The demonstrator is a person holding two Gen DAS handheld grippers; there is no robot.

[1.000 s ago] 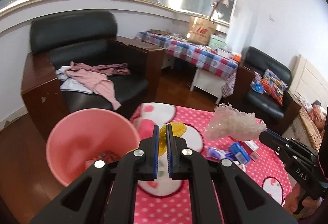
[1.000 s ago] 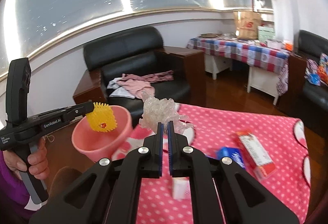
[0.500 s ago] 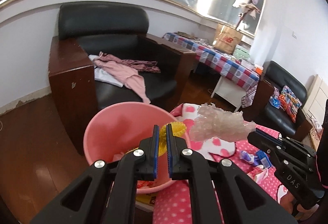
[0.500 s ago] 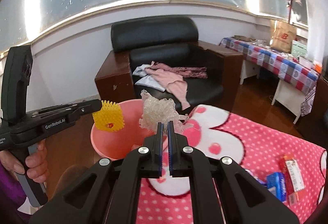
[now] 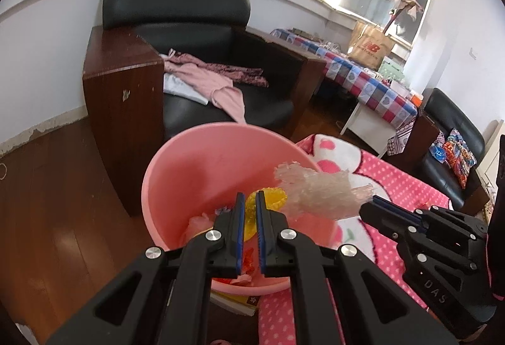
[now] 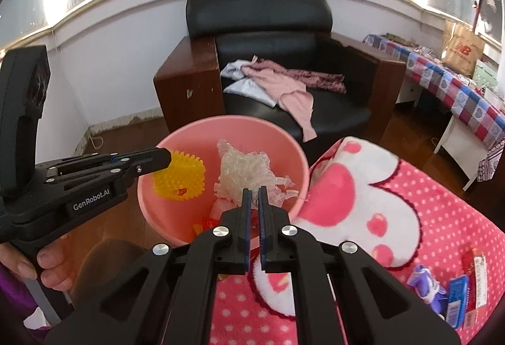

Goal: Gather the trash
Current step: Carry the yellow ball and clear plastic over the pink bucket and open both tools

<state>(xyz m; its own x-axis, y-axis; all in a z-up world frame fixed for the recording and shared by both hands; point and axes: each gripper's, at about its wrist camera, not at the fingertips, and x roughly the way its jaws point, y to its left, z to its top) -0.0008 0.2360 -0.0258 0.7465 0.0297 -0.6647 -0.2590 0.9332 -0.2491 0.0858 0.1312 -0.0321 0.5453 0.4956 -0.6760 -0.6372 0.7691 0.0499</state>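
"GenRobot.AI" stands in white on the left hand-held gripper [image 6: 164,159]; "DAS" on the right hand-held gripper [image 5: 367,209]; a New Balance logo on the brown paper bag [image 5: 369,45].

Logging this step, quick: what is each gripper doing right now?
Left gripper: closed on the yellow spiky ball, over the pink bucket.
Right gripper: closed on the clear plastic wrap.

Black armchair [image 6: 268,61] (clothes-strewn), wood floor [image 5: 47,203]

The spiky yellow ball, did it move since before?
Yes. The spiky yellow ball, pinched in the left gripper, went from beside the pink bucket's rim to over its opening.
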